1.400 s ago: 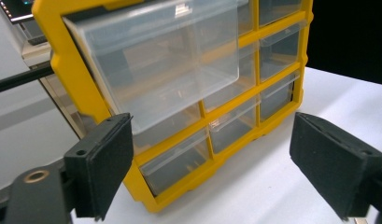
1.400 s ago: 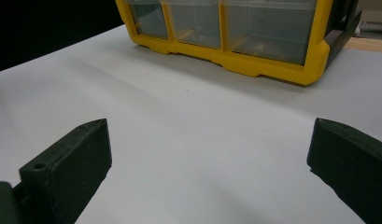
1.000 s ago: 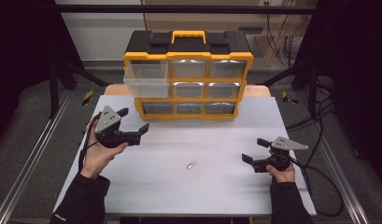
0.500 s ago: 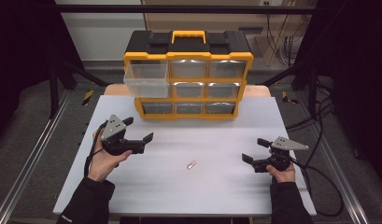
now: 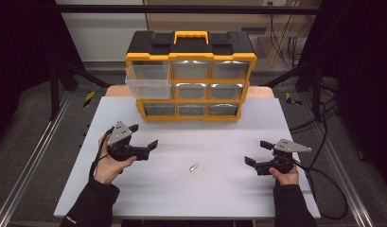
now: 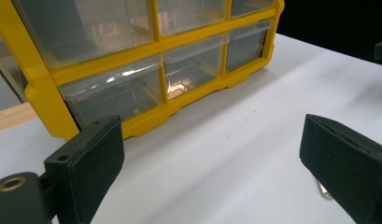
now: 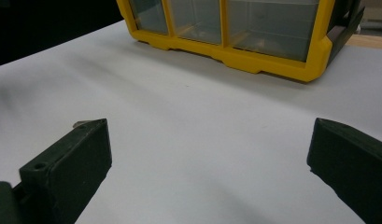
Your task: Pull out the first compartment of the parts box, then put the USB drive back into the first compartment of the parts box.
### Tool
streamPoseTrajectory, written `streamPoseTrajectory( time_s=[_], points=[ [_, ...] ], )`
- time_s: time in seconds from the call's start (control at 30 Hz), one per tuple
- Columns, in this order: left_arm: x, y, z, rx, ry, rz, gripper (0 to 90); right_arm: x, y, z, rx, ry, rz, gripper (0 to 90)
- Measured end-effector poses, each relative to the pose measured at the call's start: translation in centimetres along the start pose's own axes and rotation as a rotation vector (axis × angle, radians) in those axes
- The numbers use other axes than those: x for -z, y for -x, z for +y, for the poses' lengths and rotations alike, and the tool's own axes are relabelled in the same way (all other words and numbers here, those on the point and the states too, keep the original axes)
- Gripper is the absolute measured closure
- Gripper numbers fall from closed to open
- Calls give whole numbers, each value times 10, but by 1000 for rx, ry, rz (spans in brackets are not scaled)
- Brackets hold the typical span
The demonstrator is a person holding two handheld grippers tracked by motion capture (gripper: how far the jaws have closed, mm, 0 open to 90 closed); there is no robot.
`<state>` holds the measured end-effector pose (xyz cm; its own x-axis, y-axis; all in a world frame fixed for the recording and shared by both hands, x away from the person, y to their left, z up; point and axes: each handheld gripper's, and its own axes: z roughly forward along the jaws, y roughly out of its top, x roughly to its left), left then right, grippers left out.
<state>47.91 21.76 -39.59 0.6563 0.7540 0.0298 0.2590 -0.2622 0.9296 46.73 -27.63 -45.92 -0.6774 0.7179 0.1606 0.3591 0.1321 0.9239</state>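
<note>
A yellow and black drawer organizer (image 5: pixel 191 75) stands at the back of the white table (image 5: pixel 219 198); its top-left clear drawer (image 5: pixel 147 80) is pulled out. A small metal piece (image 5: pixel 194 167) lies on the table's middle. My left gripper (image 5: pixel 144 136) is open and empty, left of the piece and pointing toward it. In the left gripper view (image 6: pixel 212 172) the piece (image 6: pixel 323 190) peeks out behind the right-hand jaw, with the organizer (image 6: pixel 146 46) ahead. My right gripper (image 5: pixel 256 152) is open and empty to the piece's right. The right gripper view (image 7: pixel 207 172) shows the piece (image 7: pixel 80 124) just above the left-hand jaw.
Dark aluminium frame rails (image 5: pixel 35 156) run along both sides of the table. Cables (image 5: pixel 323 179) trail from the right gripper over the table's right edge. Bare white table surface lies between the grippers and in front of the organizer (image 7: pixel 254 56).
My left gripper has moved right and toward the near edge, closer to the small metal piece. The right gripper has stayed where it was.
</note>
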Motion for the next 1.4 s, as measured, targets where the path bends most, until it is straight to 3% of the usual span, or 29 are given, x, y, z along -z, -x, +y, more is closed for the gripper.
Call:
streamPoseTrajectory(
  time_s=[0.73,1.4],
  points=[
    [-21,25,-8,-16,-55,-89,53,0,0,0,-1,-5,-2,6],
    [-38,46,-14,-36,-95,-134,46,-1,0,0,1,-8,-3,6]
  ],
)
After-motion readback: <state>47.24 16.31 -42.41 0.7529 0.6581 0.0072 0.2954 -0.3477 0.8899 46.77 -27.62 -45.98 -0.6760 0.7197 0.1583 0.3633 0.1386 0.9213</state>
